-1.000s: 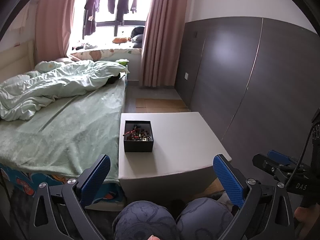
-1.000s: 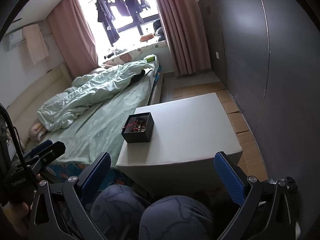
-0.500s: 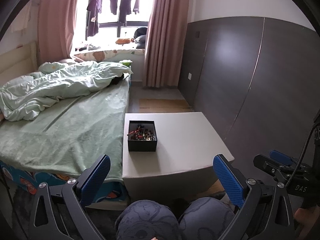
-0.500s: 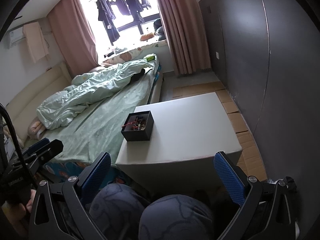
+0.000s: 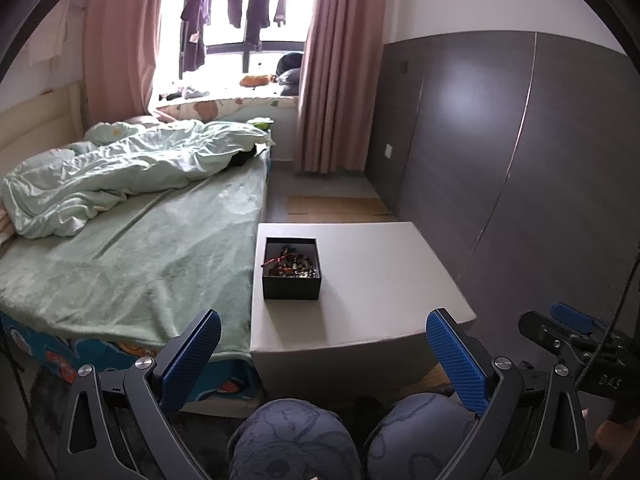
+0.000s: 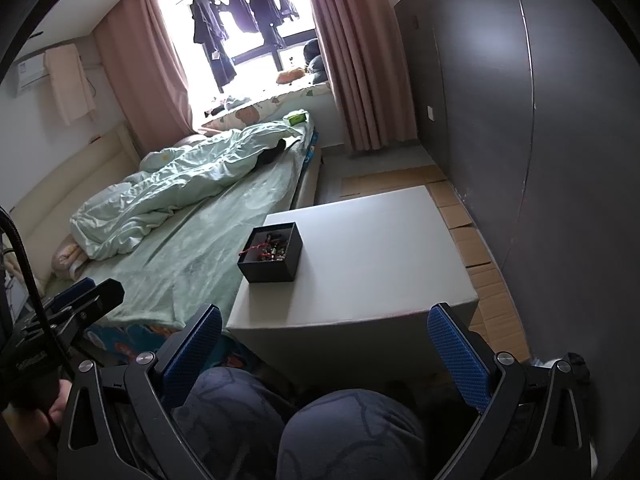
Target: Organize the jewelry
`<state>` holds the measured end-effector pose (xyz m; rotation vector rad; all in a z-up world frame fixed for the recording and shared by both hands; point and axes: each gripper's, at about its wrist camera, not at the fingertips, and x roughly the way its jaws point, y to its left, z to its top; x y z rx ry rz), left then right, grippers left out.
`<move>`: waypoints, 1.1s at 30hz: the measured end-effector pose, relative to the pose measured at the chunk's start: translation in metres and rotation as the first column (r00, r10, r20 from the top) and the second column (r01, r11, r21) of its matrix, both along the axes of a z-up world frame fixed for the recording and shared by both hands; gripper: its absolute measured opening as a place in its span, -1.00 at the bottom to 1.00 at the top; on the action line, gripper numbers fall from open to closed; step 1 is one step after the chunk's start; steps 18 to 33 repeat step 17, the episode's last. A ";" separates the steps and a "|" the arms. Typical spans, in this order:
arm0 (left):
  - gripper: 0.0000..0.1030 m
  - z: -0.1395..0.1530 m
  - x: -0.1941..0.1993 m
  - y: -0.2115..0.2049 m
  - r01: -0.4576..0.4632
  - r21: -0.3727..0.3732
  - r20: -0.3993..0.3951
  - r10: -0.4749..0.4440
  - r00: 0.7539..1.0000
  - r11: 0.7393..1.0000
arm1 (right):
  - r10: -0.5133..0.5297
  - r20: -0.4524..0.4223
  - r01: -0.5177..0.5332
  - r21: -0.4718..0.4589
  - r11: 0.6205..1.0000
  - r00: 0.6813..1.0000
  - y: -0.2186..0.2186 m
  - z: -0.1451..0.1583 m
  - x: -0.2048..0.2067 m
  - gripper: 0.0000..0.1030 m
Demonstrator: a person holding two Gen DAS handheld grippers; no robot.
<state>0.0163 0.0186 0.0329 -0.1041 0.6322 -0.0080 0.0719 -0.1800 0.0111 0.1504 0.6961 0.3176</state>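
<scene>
An open black box (image 5: 291, 268) holding a tangle of jewelry (image 5: 291, 265) stands near the left edge of a low grey table (image 5: 372, 280). It also shows in the right wrist view (image 6: 270, 253), with the jewelry (image 6: 268, 247) inside. My left gripper (image 5: 324, 344) is open and empty, held back from the table's near edge, above the person's knees. My right gripper (image 6: 326, 344) is open and empty too, likewise short of the table (image 6: 360, 264). Each gripper shows in the other's view, at the frame's edge.
A bed (image 5: 132, 240) with green bedding lies against the table's left side. A dark panelled wall (image 5: 520, 160) runs along the right. Cardboard sheets (image 6: 476, 240) cover the floor between table and wall. The person's knees (image 5: 348, 440) sit below the grippers.
Both views have shifted slightly toward the table; the box sits a little nearer the frame's middle in the left wrist view. Both grippers stay open and empty.
</scene>
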 end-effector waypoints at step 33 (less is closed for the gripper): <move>0.99 0.000 0.016 -0.008 0.038 0.020 0.019 -0.039 0.999 0.999 | -0.056 -0.012 0.056 0.024 0.998 0.998 -0.011 -0.010 0.016 1.00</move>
